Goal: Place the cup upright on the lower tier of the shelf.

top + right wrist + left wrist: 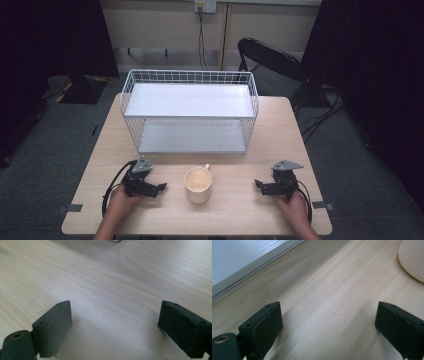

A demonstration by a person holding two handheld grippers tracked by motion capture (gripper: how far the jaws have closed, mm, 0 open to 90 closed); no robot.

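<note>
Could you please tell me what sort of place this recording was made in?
Probably an indoor test or recording room, not a home: a plain wooden table bearing a white wire shelf rack and one mug, dark curtains at the sides, and a folding chair behind.

No readable text, label, brand, number or sign anywhere.

Both black grippers, left [161,187] and right [258,184], carry grey three-cornered plates, trailing black cables, seemingly screw-holed jaw blocks.
</note>
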